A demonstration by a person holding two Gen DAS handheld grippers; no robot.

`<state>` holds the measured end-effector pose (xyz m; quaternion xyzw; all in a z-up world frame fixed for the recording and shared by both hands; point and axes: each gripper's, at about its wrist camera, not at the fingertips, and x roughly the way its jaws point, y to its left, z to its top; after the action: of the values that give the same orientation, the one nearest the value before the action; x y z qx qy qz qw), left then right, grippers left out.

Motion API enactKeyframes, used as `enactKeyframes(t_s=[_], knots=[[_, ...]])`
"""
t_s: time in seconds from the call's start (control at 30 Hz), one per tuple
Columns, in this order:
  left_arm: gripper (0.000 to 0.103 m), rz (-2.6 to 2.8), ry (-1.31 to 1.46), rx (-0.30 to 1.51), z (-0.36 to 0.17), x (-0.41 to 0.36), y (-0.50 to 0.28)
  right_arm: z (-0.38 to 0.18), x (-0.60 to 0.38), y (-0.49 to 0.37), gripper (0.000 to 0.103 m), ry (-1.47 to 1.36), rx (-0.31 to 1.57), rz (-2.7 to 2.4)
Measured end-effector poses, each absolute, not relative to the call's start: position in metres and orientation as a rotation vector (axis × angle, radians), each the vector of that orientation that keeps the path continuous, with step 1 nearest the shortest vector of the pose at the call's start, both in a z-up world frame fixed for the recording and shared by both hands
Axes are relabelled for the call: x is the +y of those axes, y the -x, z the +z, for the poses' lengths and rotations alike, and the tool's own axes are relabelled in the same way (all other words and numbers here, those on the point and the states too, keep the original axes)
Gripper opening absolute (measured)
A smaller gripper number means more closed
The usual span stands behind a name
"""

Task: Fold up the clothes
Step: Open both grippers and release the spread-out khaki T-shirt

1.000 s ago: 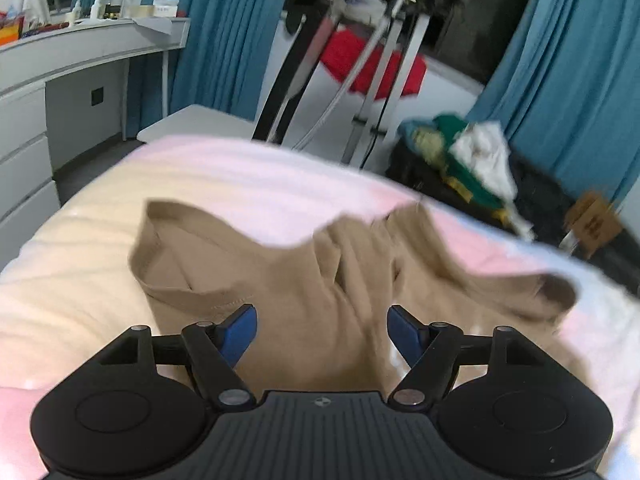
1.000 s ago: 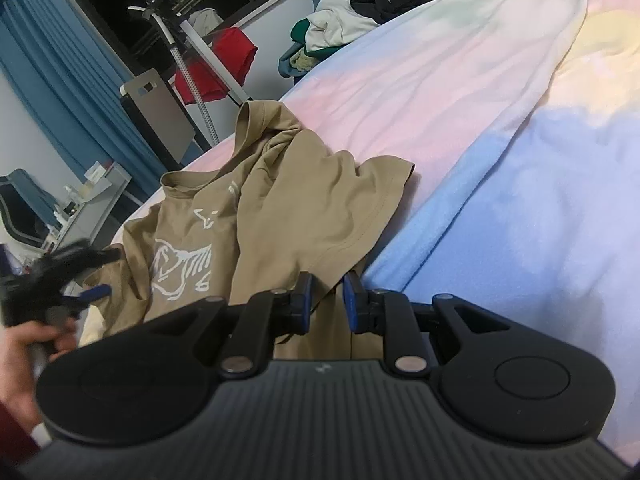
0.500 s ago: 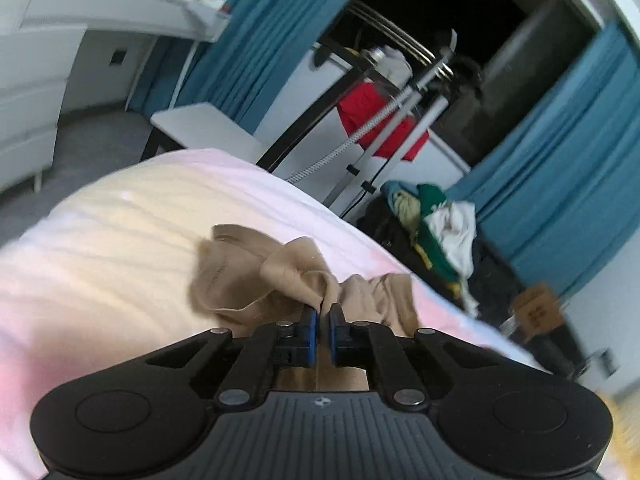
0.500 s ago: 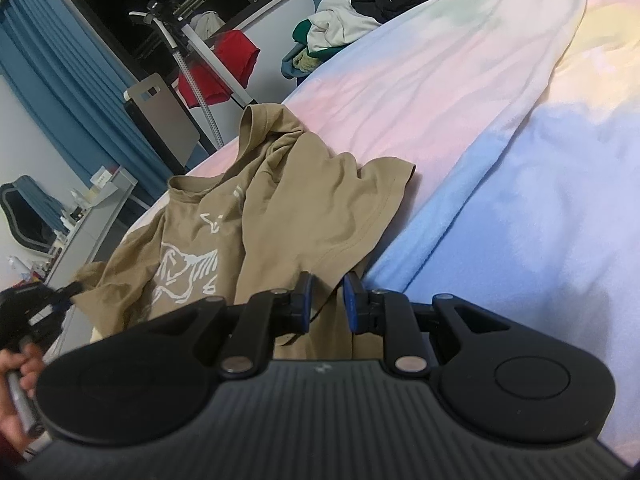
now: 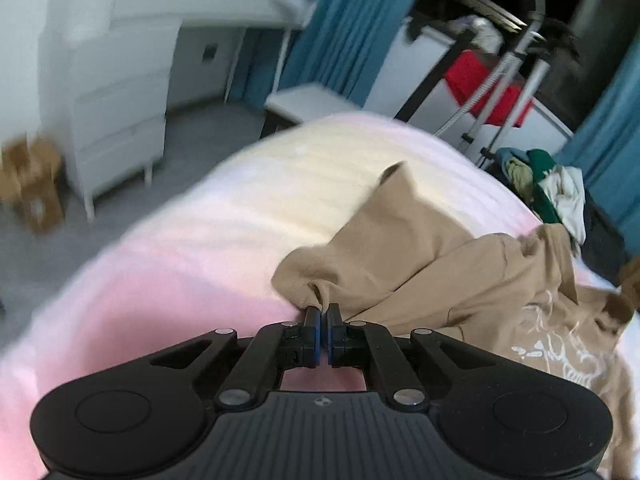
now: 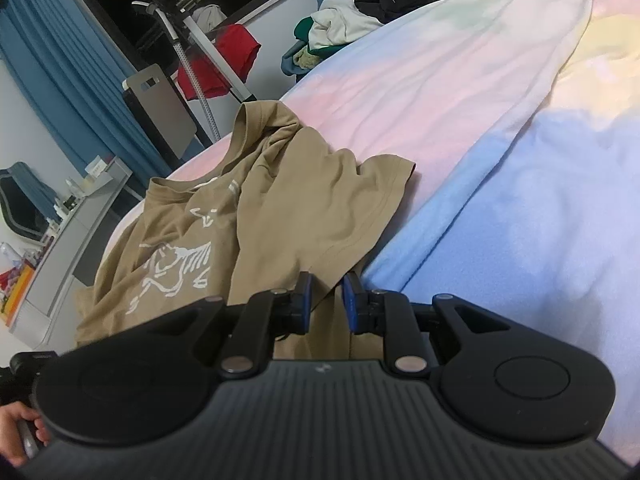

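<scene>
Noting the left gripper (image 5: pixel 323 314) has just pinched shut on the tan T-shirt (image 6: pixel 256 232) hem and pulled it left across the bed (image 6: pixel 500 140), we judge spreading underway; right gripper (image 6: pixel 325 294) nips near hem, approx. narrow gap.

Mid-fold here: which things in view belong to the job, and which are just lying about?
Job: tan T-shirt, pinched by the left gripper and the right gripper; bedspread.

Lying about: clothes pile, red garment, desk, cardboard box.

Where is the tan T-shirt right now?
The tan cotton T-shirt with a white print lies crumpled on the pastel bedspread, left of centre in the right wrist view, near the bed's edge.
</scene>
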<state>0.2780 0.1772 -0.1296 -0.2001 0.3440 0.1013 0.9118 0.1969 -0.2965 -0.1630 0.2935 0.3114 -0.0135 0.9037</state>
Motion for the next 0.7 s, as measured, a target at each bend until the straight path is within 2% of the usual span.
enactKeyframes(t_s=[0.03,0.13,0.2,0.23,0.3,0.37,0.47,0.7], knots=[[0.005,0.211,0.397,0.699,-0.126,0.173,-0.275,-0.162,-0.297,-0.197,0.021,-0.605,0.641,-0.027],[0.021,0.212,0.369,0.672,-0.113,0.165,-0.263,-0.159,-0.298,-0.198,0.021,-0.591,0.626,-0.024],[0.044,0.194,0.356,0.653,-0.096,0.154,-0.248,-0.155,-0.299,-0.198,0.021,-0.578,0.616,-0.01],[0.049,0.186,0.347,0.638,-0.087,0.148,-0.242,-0.154,-0.299,-0.197,0.021,-0.57,0.611,-0.003],[0.066,0.182,0.333,0.602,-0.068,0.135,-0.221,-0.148,-0.297,-0.195,0.023,-0.542,0.598,0.029],[0.075,0.159,0.323,0.579,-0.056,0.117,-0.197,-0.141,-0.294,-0.193,0.034,-0.501,0.588,0.057],[0.081,0.101,0.309,0.556,-0.047,0.082,-0.158,-0.13,-0.284,-0.187,0.048,-0.386,0.557,0.097],[0.081,-0.044,0.172,0.584,-0.058,0.019,-0.111,-0.126,-0.257,-0.186,0.049,-0.146,0.55,0.142]])
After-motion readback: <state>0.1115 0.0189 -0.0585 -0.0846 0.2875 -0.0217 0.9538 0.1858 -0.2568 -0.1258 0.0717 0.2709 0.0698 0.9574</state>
